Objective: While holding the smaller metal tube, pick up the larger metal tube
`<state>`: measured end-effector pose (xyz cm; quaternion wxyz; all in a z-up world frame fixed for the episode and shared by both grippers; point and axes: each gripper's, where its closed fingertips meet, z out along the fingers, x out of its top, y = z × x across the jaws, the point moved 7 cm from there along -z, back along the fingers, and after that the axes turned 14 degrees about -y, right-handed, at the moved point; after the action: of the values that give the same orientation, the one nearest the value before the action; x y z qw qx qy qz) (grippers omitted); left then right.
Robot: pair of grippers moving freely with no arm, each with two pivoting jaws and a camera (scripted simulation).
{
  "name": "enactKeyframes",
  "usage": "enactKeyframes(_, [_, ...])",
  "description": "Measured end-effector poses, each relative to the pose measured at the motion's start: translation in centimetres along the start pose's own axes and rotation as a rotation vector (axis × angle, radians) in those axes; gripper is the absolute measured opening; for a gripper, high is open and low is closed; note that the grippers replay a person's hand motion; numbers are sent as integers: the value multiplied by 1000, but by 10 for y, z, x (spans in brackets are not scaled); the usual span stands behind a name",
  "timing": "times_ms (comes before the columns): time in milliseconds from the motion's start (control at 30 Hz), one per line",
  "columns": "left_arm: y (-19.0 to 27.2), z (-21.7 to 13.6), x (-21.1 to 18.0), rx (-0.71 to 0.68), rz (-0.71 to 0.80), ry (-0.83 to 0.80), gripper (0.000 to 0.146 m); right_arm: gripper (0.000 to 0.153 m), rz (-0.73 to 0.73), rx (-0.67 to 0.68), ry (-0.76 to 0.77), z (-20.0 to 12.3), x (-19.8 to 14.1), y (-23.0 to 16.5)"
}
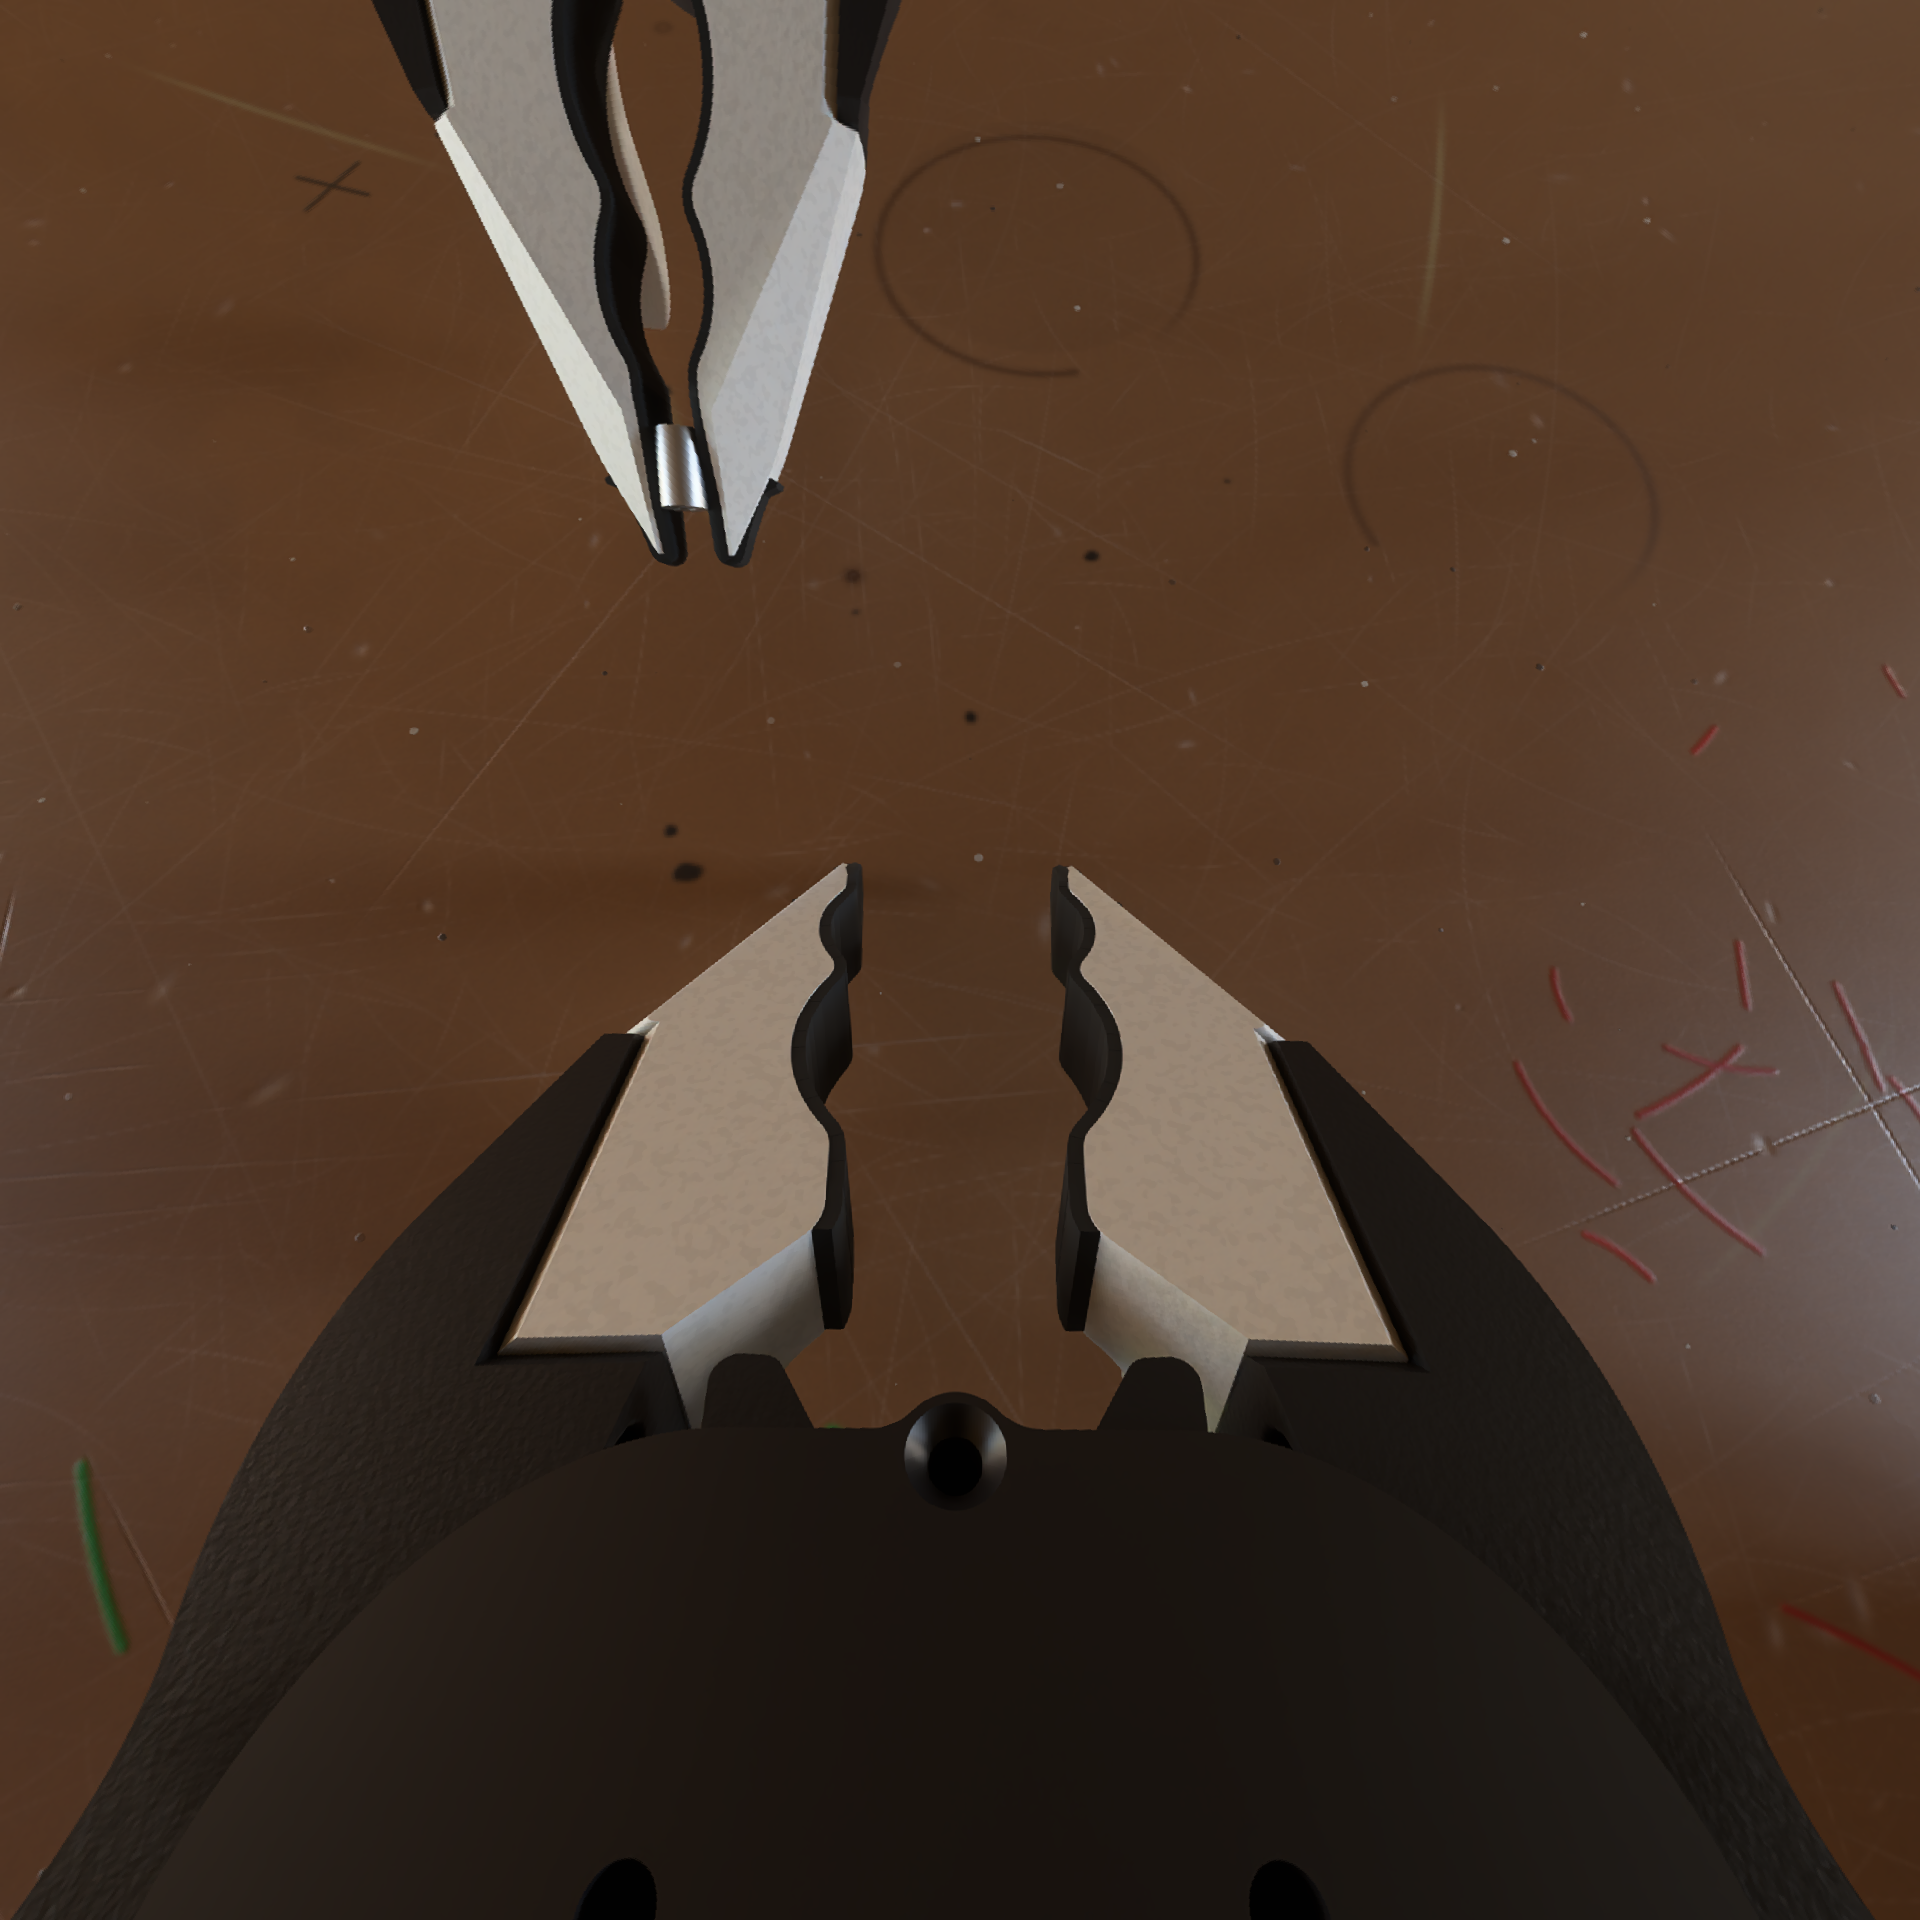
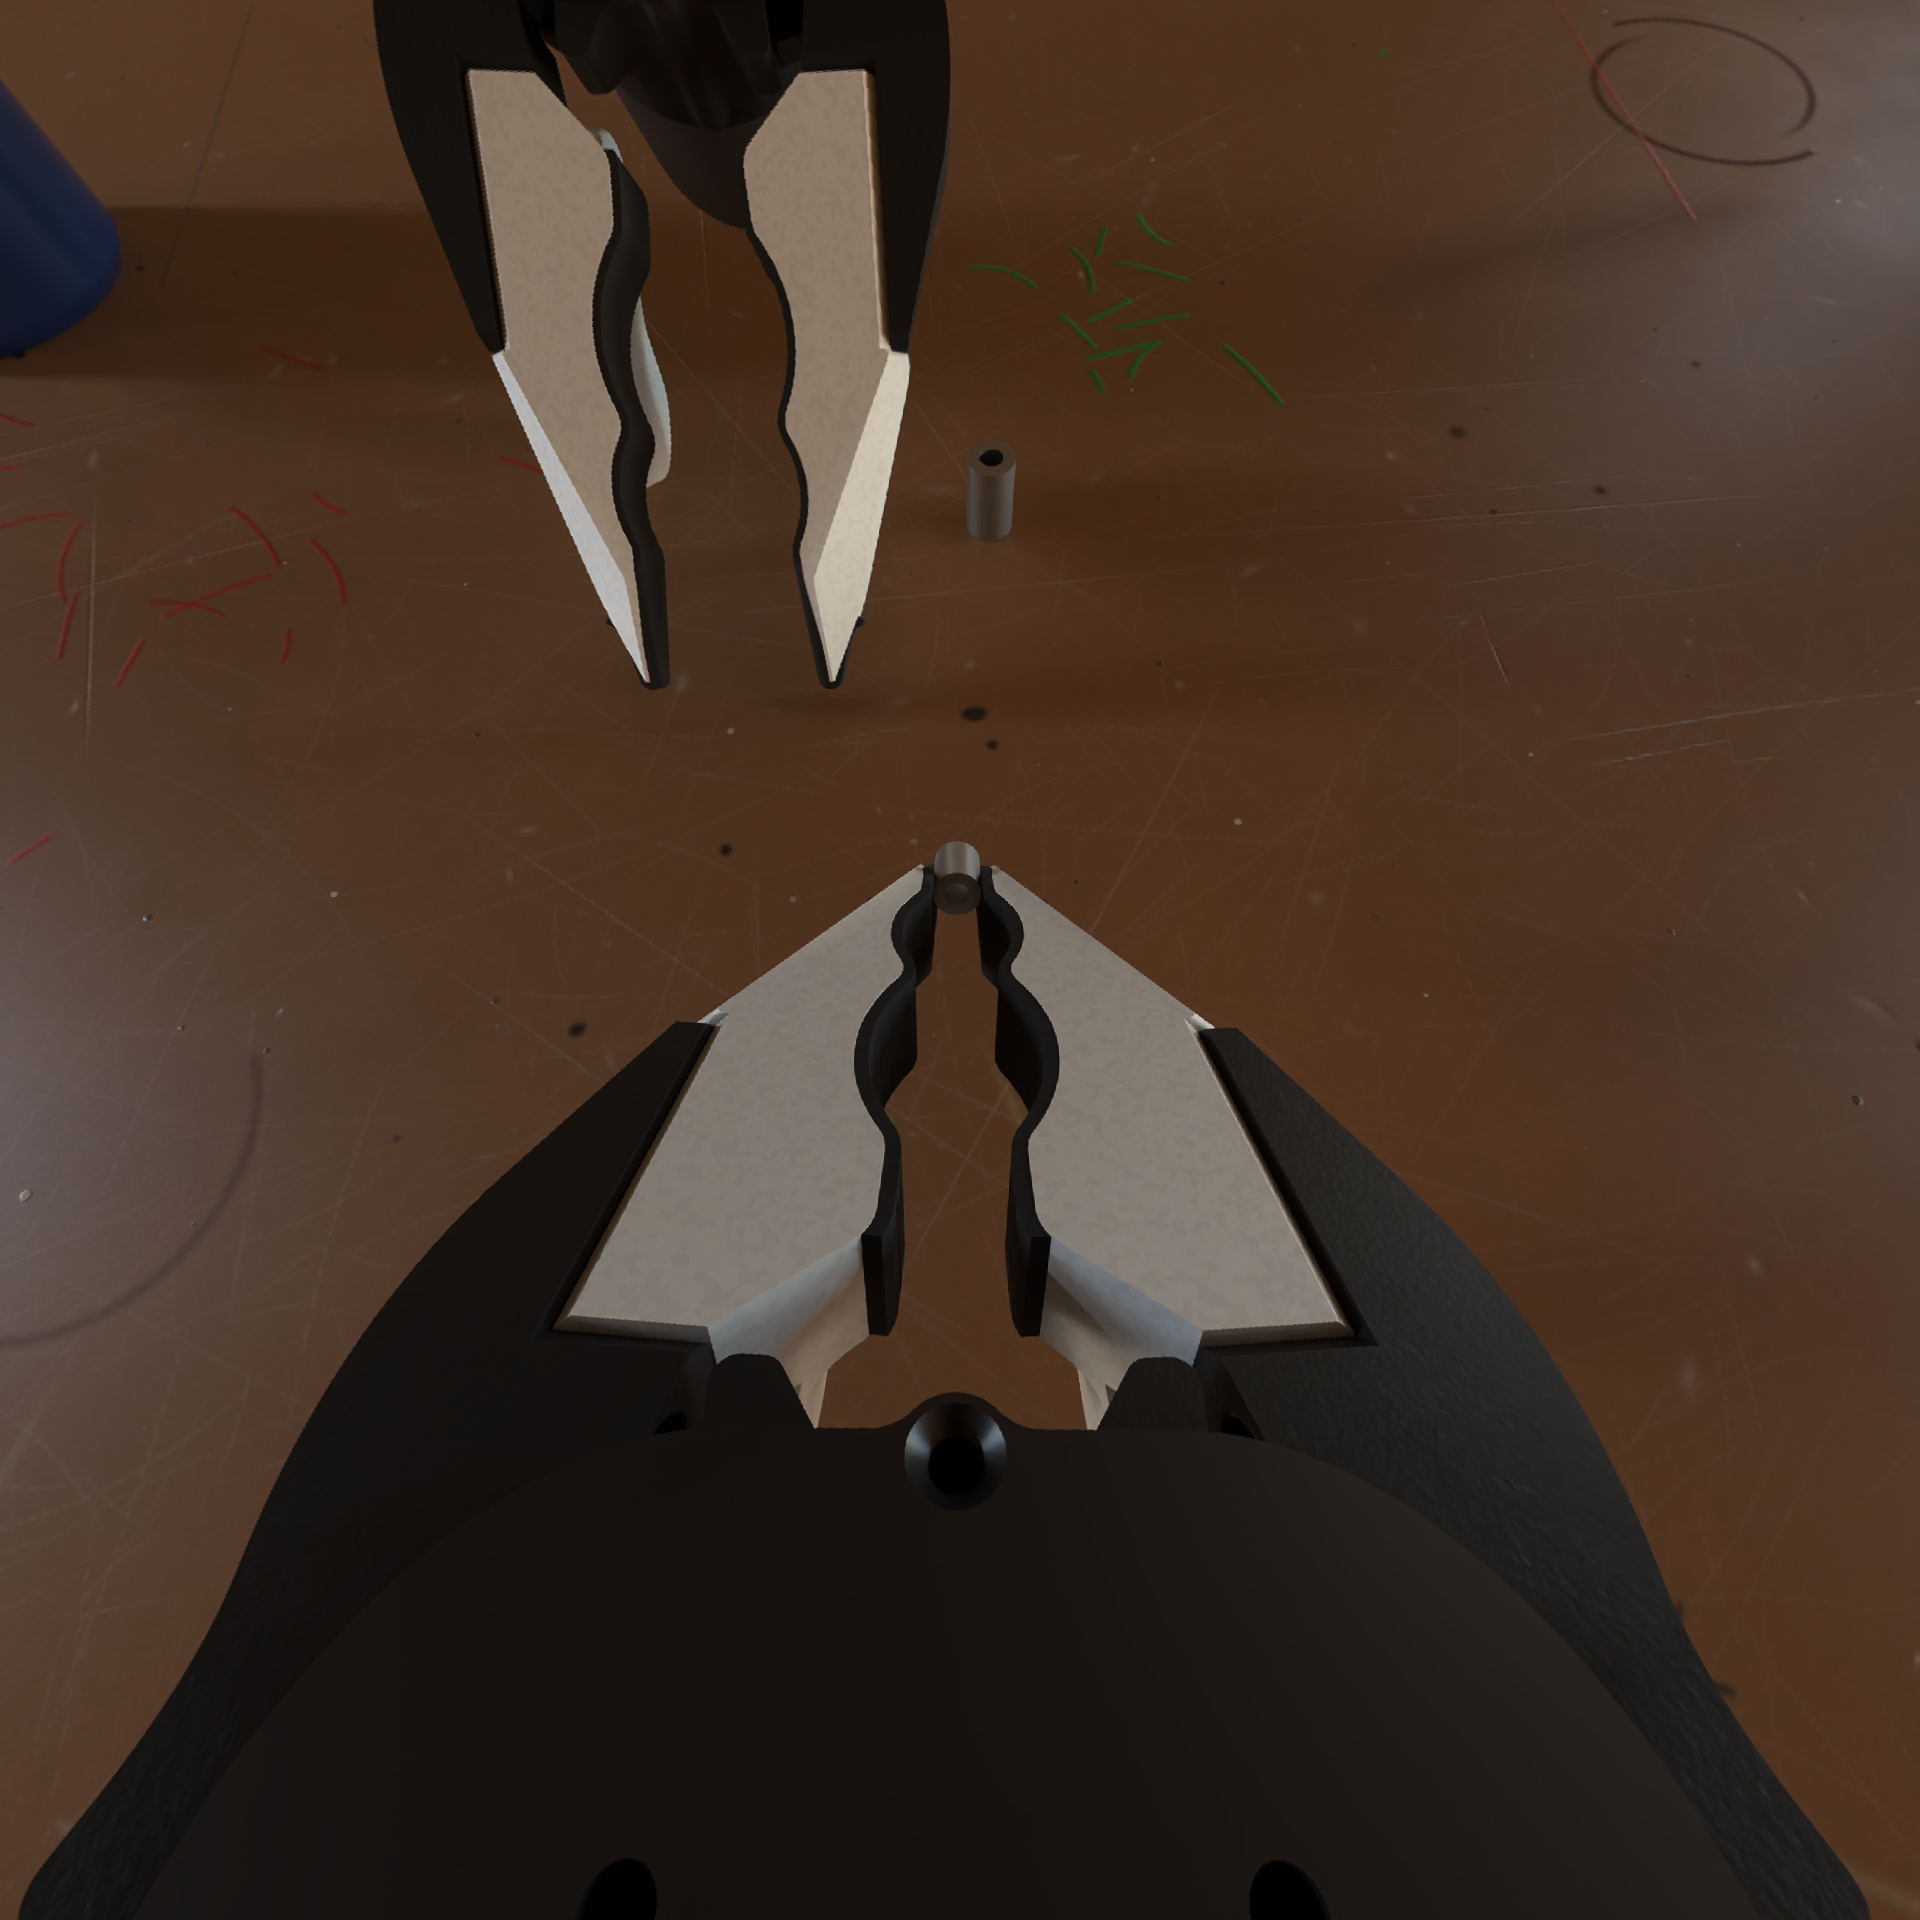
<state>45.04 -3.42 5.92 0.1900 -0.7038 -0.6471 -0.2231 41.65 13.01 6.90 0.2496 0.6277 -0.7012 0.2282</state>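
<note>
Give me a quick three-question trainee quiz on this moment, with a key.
1. True or false: the right gripper is shut on the small tube.
2. Where is the large tube?
A. In the left gripper's jaws
B. Standing upright on the table, held by nothing
C. Lying on its side beside the blue object
3. Fill in: the left gripper's jaws are ____.

Key: 1 true; 2 B; 3 open and empty.
</note>
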Motion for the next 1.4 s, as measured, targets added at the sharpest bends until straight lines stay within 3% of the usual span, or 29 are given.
enactKeyframes(233, [1, 2, 1, 12, 8, -10, 41, 7, 0, -1, 2, 0, 0, 0])
enactKeyframes(1067, [2, 3, 0, 17, 25, -25, 35, 7, -2, 5, 10, 1, 2, -1])
enactKeyframes(1233, [-2, -22, -5, -13, 43, 68, 35, 7, -1, 6, 12, 0, 2, -1])
enactKeyframes(1400, [-23, -56, -23, 74, -47, 144, 32, 7, 0, 11, 15, 0, 2, -2])
